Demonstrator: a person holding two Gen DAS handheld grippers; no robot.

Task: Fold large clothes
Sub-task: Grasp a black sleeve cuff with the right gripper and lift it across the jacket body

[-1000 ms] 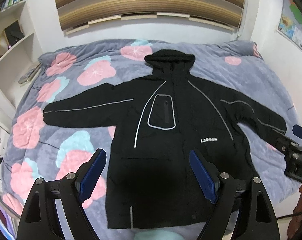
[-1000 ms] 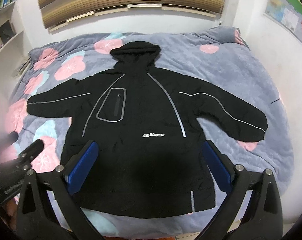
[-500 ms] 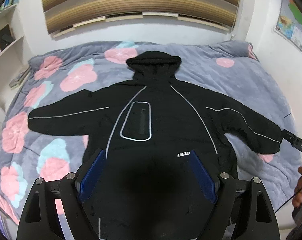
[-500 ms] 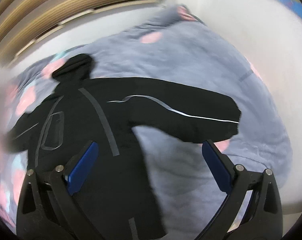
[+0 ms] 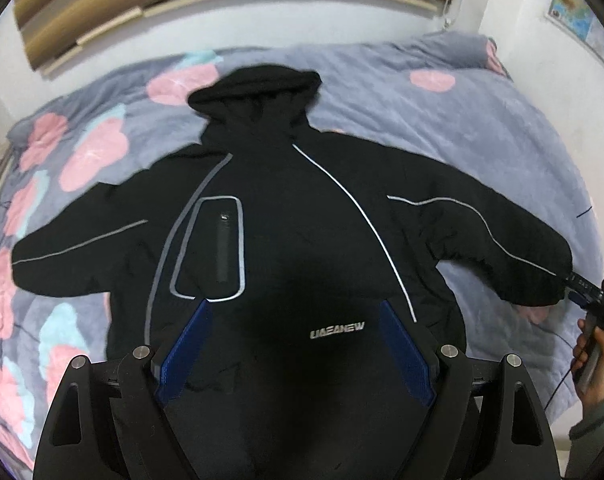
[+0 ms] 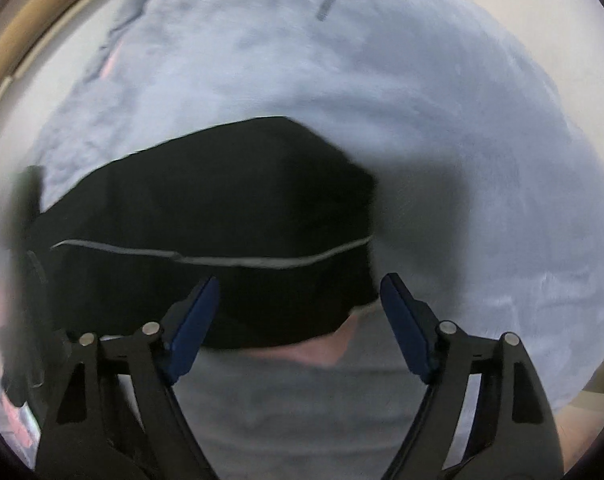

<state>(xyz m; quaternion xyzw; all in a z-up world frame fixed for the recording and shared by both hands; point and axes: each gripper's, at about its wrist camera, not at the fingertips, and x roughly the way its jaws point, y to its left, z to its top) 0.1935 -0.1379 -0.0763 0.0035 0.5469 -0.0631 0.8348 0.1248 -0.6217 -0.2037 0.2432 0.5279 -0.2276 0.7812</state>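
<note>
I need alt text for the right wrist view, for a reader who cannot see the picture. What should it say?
The open right gripper points at the cuff end of a black jacket sleeve with a thin grey stripe, lying on a grey-blue blanket. Its blue-padded jaws stand apart, holding nothing. The picture is blurred, mostly at the left edge.

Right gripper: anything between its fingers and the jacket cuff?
Nothing: in the right wrist view, the open right gripper nearly straddles the sleeve cuff, only blanket around.
</note>
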